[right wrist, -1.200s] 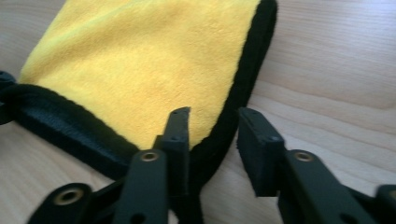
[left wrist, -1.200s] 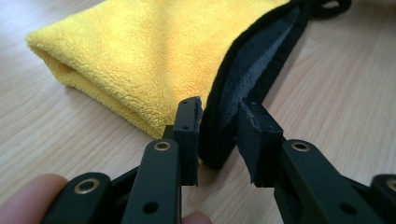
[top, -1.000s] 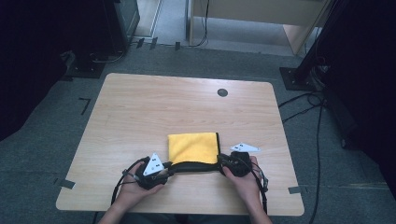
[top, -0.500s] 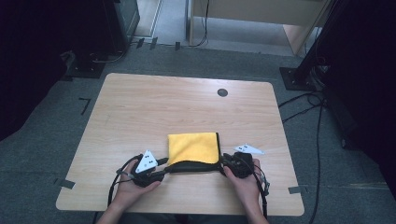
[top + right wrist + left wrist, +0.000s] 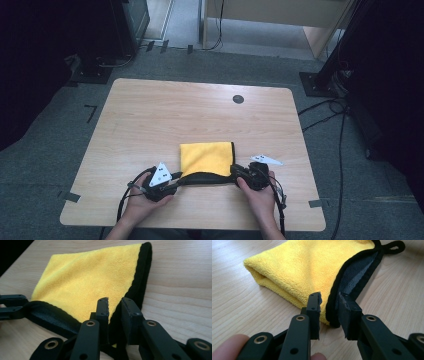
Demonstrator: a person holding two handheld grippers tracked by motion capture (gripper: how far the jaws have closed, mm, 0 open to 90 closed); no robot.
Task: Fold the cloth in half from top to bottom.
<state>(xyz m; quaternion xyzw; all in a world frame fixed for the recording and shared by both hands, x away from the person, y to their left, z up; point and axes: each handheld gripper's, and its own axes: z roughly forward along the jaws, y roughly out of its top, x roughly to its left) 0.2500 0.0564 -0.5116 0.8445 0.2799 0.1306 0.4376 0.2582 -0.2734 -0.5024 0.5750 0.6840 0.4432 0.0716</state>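
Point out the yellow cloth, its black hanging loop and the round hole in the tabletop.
yellow cloth (image 5: 206, 157): high view, middle of its folded yellow face.
black hanging loop (image 5: 396, 246): left gripper view, the loop's cord at the cloth's far corner.
round hole (image 5: 238, 99): high view, centre of the dark grommet.

Folded yellow cloth (image 5: 206, 158), black-edged, lies near the table's front edge.
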